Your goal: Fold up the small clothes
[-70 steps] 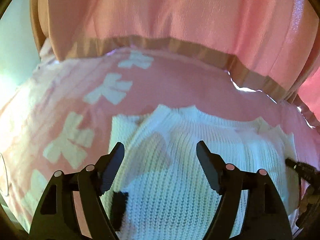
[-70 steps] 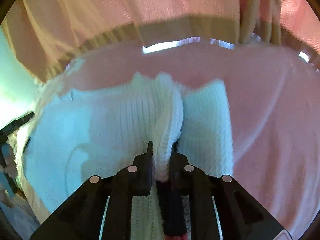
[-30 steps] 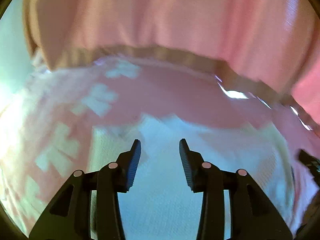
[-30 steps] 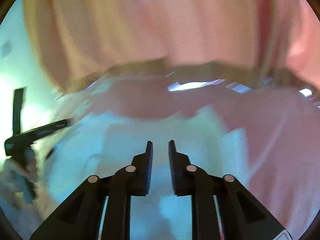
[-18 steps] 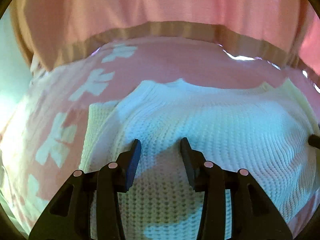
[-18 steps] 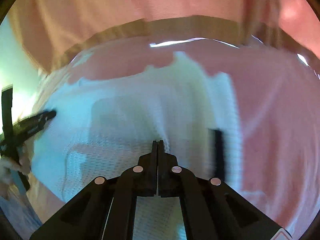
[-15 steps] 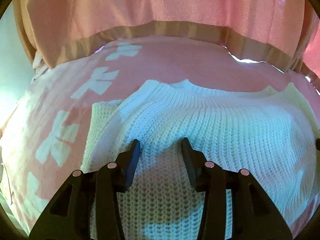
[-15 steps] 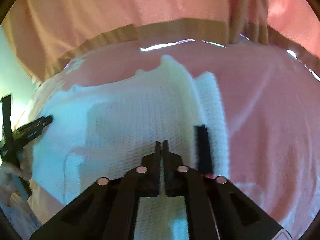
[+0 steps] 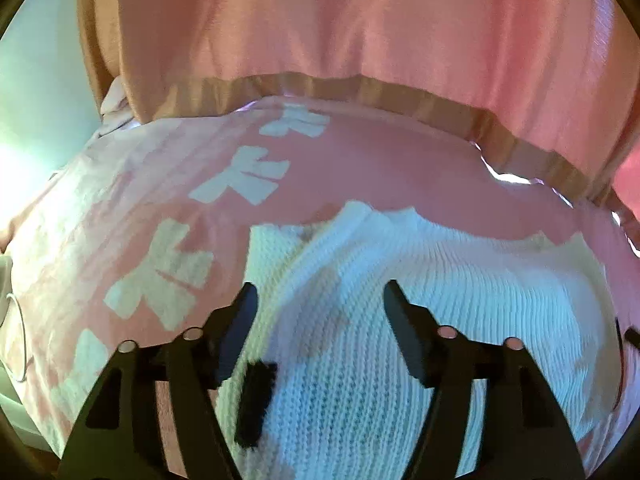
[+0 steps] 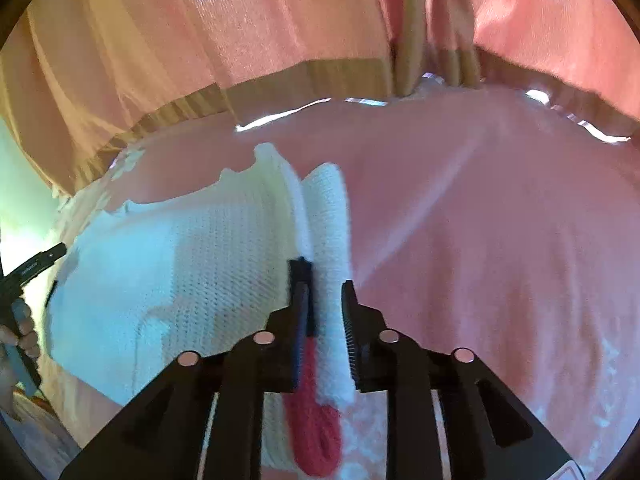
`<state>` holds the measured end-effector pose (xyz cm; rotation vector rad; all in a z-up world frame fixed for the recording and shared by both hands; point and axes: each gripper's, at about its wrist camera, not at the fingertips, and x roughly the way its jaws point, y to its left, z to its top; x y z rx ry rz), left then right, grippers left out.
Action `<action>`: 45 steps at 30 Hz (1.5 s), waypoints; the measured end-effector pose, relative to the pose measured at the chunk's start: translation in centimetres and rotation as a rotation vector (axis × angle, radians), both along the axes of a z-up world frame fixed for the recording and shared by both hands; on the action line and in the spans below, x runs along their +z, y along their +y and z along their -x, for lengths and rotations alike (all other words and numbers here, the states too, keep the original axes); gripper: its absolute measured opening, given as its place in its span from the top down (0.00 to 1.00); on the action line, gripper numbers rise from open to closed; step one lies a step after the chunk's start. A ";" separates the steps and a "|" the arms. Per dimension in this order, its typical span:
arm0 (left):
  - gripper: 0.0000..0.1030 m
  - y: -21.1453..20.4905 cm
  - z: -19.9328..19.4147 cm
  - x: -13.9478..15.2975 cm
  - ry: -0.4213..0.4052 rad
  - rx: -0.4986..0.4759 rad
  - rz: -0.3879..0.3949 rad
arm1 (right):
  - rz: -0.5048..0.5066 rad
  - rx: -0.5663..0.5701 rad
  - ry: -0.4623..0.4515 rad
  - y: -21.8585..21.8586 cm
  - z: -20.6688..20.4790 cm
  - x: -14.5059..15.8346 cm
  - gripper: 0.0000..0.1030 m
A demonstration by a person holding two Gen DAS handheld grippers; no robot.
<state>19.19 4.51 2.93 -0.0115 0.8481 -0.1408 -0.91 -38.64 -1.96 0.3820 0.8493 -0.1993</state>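
A small white knitted sweater [image 9: 420, 300] lies on a pink bed cover [image 9: 380, 168] with white bow prints. My left gripper [image 9: 320, 300] is open just above the sweater's left part, holding nothing. In the right wrist view the sweater [image 10: 192, 264] fills the left half. A folded white sleeve [image 10: 332, 240] with a red cuff [image 10: 316, 428] runs along its right edge. My right gripper [image 10: 324, 300] sits with its jaws partly apart around this sleeve; I cannot tell if they press it.
A pink curtain [image 9: 360, 20] with a tan hem hangs behind the bed. The bare pink cover [image 10: 500, 240] stretches to the right of the sweater. The left gripper and the person's hand [image 10: 16, 320] show at the far left of the right wrist view.
My left gripper has opened wider over the sweater. My right gripper was shut and has opened slightly, and now straddles the folded sleeve on the right edge.
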 end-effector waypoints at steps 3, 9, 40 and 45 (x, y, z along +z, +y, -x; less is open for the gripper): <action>0.34 0.3 -2.7 -1.1 0.069 0.064 0.041 | -0.016 0.030 -0.020 0.8 -2.0 0.4 0.61; 0.38 -0.4 -4.8 -4.1 0.103 0.086 0.008 | 0.022 0.066 0.013 2.2 -5.6 -1.3 0.91; 0.27 6.5 8.4 -6.0 0.215 0.282 0.264 | -0.233 -0.002 0.040 3.3 4.6 -4.7 0.42; 0.66 6.5 7.3 -5.4 0.223 0.245 0.288 | -0.233 -0.003 -0.009 3.3 4.5 -3.3 0.86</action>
